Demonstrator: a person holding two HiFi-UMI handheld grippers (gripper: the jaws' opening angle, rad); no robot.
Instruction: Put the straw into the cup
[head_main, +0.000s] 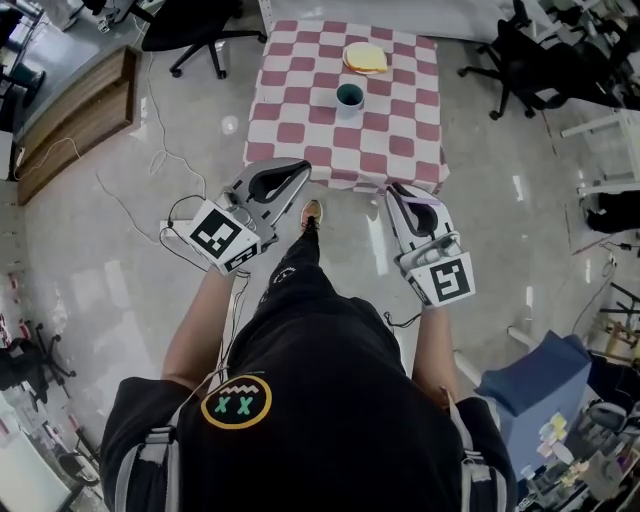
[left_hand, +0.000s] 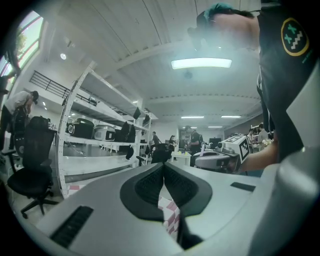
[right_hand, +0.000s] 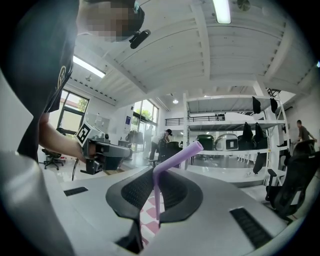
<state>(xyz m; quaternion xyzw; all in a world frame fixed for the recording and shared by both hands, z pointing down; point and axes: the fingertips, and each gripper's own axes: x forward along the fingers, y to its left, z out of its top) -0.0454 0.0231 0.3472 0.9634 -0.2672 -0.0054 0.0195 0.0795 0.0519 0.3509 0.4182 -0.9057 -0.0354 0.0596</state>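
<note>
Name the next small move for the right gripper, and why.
Probably carry the right gripper forward over the red-and-white checkered table toward the teal cup. Its jaws already pinch the purple bendy plastic straw, but the cup stands mid-table, well beyond the gripper.

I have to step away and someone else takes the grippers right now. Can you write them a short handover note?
Left gripper: shut, nothing in it.
Right gripper: shut on the purple straw, gripped on its stem below the bend.
Cup: upright on the checkered table, ahead of both grippers, no straw in it.
Done: straw picked up.
Left: step up to the table, lower the straw into the cup, let go.
</note>
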